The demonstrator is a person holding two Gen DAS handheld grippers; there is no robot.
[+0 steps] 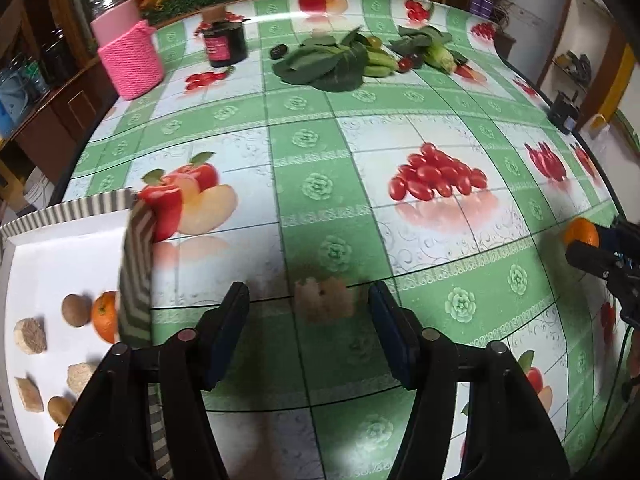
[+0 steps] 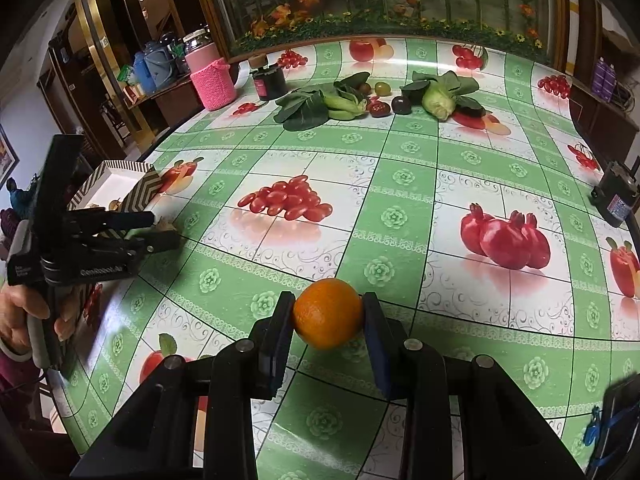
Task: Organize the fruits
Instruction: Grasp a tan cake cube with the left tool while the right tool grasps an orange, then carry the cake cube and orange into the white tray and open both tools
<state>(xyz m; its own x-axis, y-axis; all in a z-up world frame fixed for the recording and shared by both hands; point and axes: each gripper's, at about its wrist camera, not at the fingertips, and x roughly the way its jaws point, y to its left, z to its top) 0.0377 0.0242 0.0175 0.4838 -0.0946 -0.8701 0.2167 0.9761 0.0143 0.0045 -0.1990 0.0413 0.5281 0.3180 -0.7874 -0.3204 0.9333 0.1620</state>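
My right gripper (image 2: 327,312) is shut on an orange (image 2: 328,313), held just above the table; the orange also shows at the right edge of the left wrist view (image 1: 581,232). My left gripper (image 1: 308,300) is open and empty, with a blurred beige chunk (image 1: 324,300) on the cloth between its fingers. A white box with a striped rim (image 1: 136,256) at the left holds an orange (image 1: 105,316), brown round fruits (image 1: 76,310) and beige chunks (image 1: 30,335). The box also shows in the right wrist view (image 2: 140,190), behind the left gripper (image 2: 160,230).
At the table's far side lie leafy greens (image 2: 302,110), a cabbage (image 2: 438,102), dark round fruits (image 2: 401,105), a black jar (image 2: 271,82) and a pink knit-covered jar (image 2: 212,80). A black device (image 2: 618,200) sits at the right edge. The cloth carries printed fruit pictures.
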